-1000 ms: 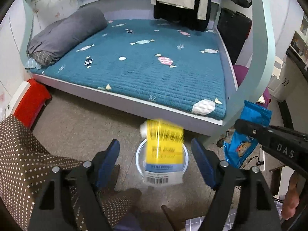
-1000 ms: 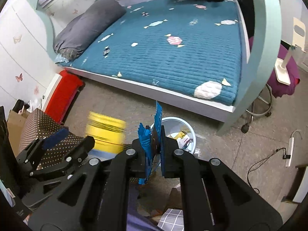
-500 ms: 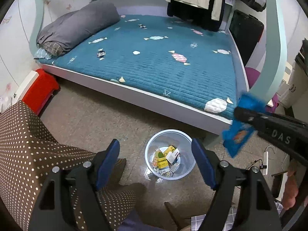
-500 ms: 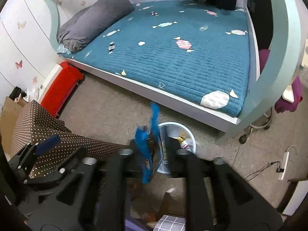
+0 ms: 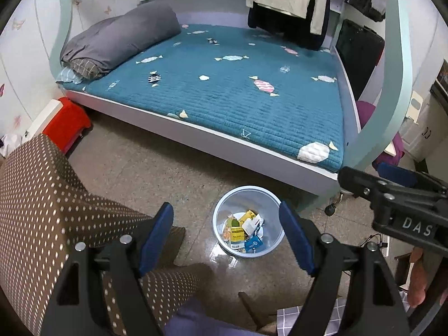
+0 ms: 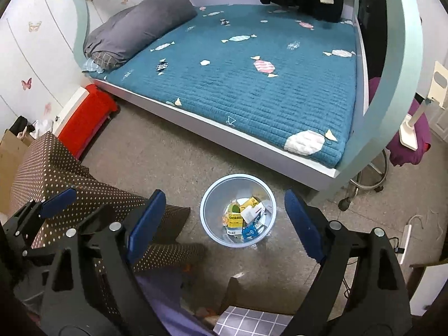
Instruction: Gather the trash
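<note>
A pale blue bin [image 5: 246, 188] stands on the floor by the bed and holds several pieces of trash, among them a yellow box [image 5: 237, 234] and a blue wrapper [image 5: 253, 244]. My left gripper [image 5: 225, 214] hangs open above the bin with nothing between its blue pads. In the right wrist view the bin [image 6: 238, 178], the yellow box [image 6: 235, 220] and the blue wrapper [image 6: 249, 232] lie below my right gripper [image 6: 224, 198]. Its jaws are opening and hold nothing. The right gripper [image 5: 366, 172] also shows at the right edge of the left wrist view, and the left gripper [image 6: 46, 205] at the left of the right wrist view.
A bed with a teal quilt [image 5: 229, 95] and a grey pillow [image 5: 120, 39] fills the background. A red box [image 5: 65, 121] lies left. Brown dotted cloth [image 5: 42, 201] is at lower left. A bedpost [image 6: 372, 128], a stool with purple cloth [image 6: 406, 142] and a power strip [image 6: 404, 240] are right.
The yellow box fell from between the left jaws into the bin. The right gripper opened and the blue wrapper it held dropped into the bin. Both views pulled back slightly.
</note>
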Available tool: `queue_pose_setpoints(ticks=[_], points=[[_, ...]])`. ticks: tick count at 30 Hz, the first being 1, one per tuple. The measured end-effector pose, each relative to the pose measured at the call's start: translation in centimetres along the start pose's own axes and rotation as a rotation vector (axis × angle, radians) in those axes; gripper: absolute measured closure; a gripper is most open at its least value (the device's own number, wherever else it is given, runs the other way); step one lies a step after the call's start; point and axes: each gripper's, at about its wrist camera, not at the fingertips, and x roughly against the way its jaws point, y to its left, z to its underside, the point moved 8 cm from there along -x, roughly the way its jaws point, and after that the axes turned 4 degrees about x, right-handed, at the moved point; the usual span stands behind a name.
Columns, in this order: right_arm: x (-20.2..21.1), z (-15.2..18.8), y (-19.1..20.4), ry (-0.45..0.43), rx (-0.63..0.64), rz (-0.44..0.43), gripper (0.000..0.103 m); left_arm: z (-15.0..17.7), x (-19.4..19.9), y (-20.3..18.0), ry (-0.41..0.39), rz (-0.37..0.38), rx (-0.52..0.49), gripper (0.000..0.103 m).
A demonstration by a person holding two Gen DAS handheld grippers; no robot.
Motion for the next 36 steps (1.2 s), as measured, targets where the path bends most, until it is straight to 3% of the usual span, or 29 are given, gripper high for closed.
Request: queue_pose_setpoints(ticks=[8,13,26,36], points=[[3.9,2.2,1.5,-0.068,0.083,0.006,0.017,2.1,5.0,0.9,-0.087,-0.005,0.053,0.023],[7.0,3.8,3.4,-0.126,0.147,-0.016,0.017,3.8,9.3,1.6,-0.175,-0.052,0.087,0.02],[15.5,7.8,8.4,-0.316,0.299,-0.18,0.017,10.0,20.5,3.0,-0.387,-0.174,0.225,0.013],[19.8,9.4,9.7,-0.425,0.347,-0.289,0.017,13.4,27.3,1.4,-0.544,-0.275,0.274,0.012]])
